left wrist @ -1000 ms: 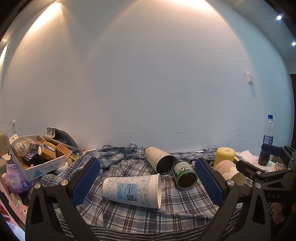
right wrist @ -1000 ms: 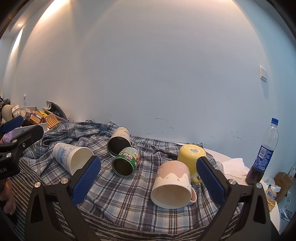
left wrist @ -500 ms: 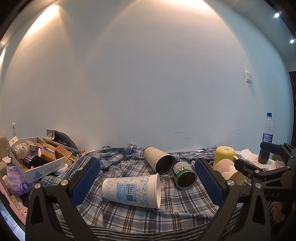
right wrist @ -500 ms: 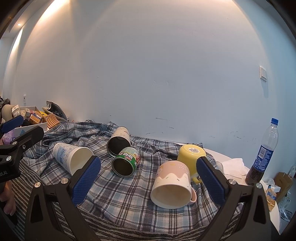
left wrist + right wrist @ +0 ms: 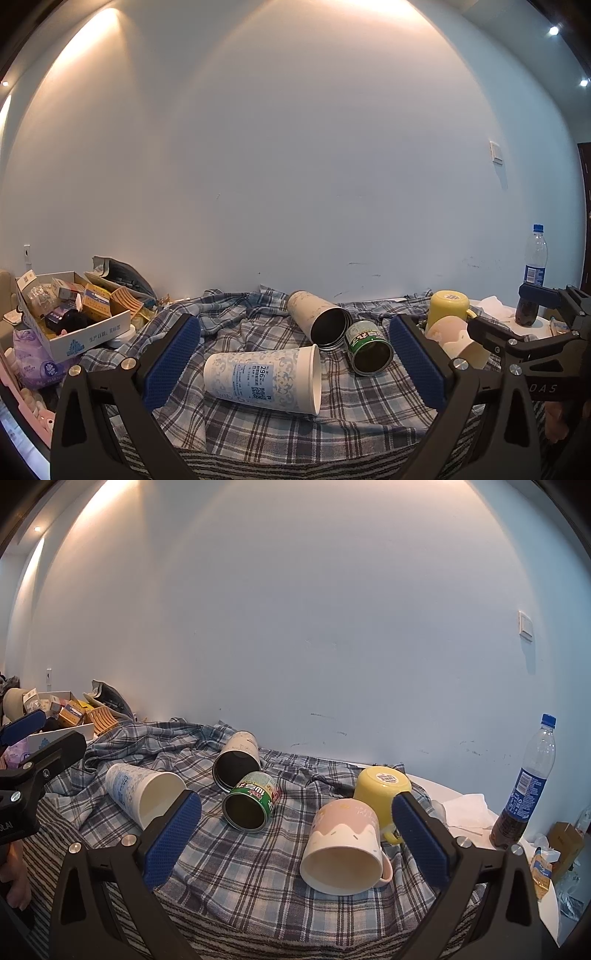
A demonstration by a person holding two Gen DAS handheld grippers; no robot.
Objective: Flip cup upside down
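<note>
A white-and-blue paper cup (image 5: 262, 376) lies on its side on the plaid cloth (image 5: 258, 428), between the open fingers of my left gripper (image 5: 295, 354); it also shows in the right wrist view (image 5: 144, 794). A pink-and-white mug (image 5: 345, 845) lies on its side, mouth towards me, between the open fingers of my right gripper (image 5: 297, 834). A yellow mug (image 5: 382, 794) stands upside down behind it. A marbled tumbler (image 5: 238, 758) and a green can (image 5: 253, 799) lie on their sides. Both grippers are empty and short of the cups.
A white box of small packets (image 5: 70, 317) sits at the far left. A plastic cola bottle (image 5: 526, 788) stands at the right on a white table with tissue (image 5: 465, 808). The wall is close behind the cloth.
The left wrist view has shifted slightly; the cups sit a little lower in it. The right gripper and all cups have not moved.
</note>
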